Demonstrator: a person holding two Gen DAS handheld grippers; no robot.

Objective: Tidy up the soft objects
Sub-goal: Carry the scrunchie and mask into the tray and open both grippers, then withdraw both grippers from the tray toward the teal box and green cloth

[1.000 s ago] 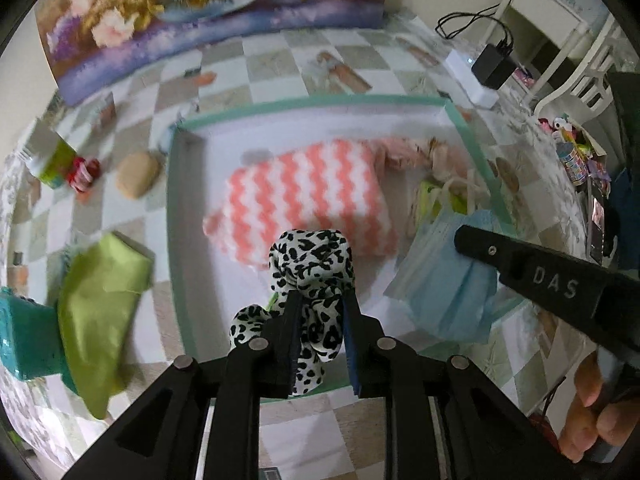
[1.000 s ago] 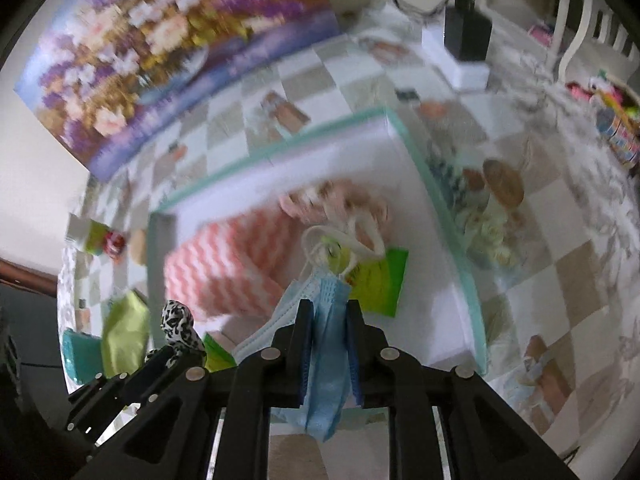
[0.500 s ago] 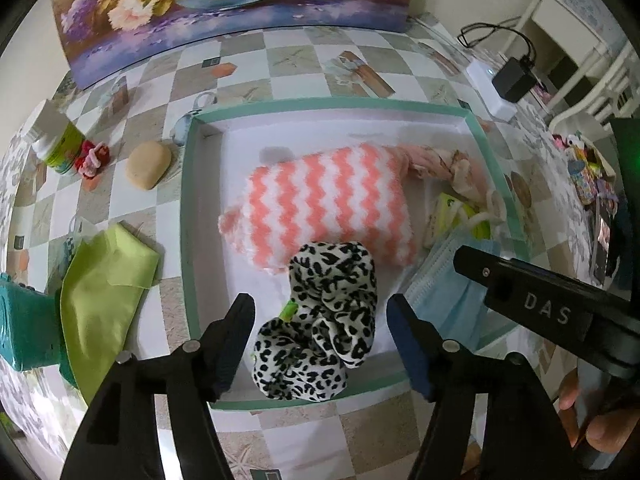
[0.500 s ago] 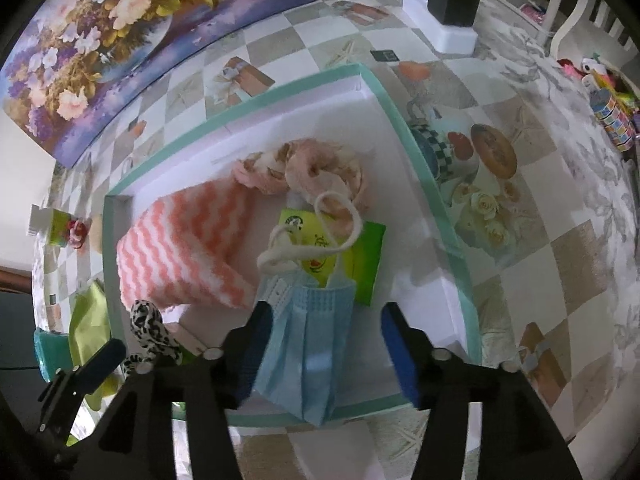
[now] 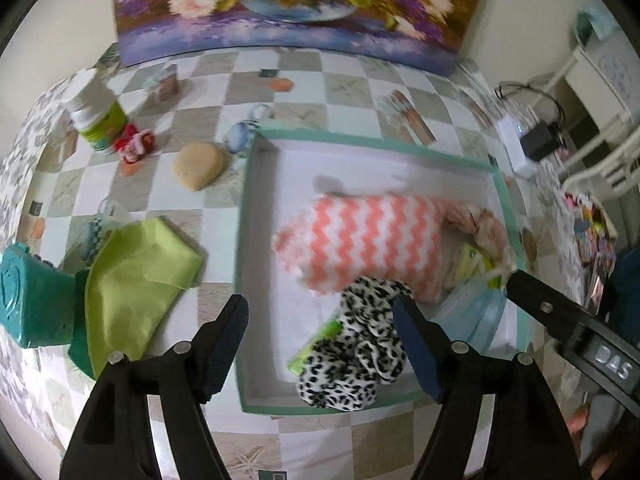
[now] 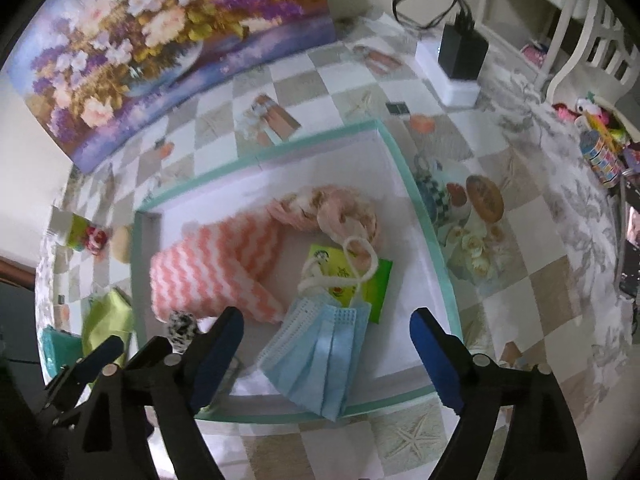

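Your left tool (image 5: 320,344) hung above the tray's (image 5: 448,154) near edge, its jaws opening and gripping nothing; the spotted scrunchie (image 5: 356,354) lay loose in the tray beside the zigzag cloth (image 5: 372,240). Your right tool (image 6: 326,354) was opening too, empty, over the blue mask (image 6: 324,360) draped on that near edge.

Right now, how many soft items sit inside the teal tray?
5 visible: chevron cloth centre-left, pink scrunchie at the back, leopard scrunchie front-left, blue mask over the front rim, cream loop mid-right. More may be hidden underneath.
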